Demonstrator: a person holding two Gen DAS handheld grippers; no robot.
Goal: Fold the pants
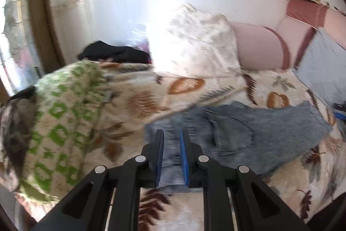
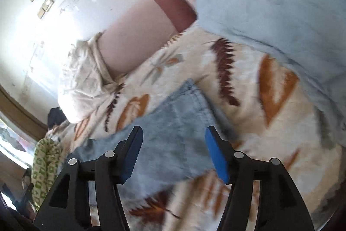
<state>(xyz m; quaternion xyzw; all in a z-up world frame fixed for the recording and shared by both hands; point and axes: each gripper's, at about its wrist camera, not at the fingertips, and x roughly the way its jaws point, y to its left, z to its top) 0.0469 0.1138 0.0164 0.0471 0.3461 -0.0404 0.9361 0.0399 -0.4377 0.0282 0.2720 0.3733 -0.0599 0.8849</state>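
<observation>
We see the jeans (image 1: 235, 135) lying on the leaf-print blanket (image 1: 140, 101), soft, heavyish denim. Our left gripper (image 1: 171, 144) pinches their near edge; our right gripper (image 2: 174, 144), jaws spread, hovers above them.

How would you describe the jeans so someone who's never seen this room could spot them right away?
Start with the bed, covered by a cream blanket printed with brown and orange leaves. The jeans lie flat on it near the front edge, one end pinched in the left gripper. They are the only faded blue denim there, unlike the green-patterned cloth beside them.
</observation>
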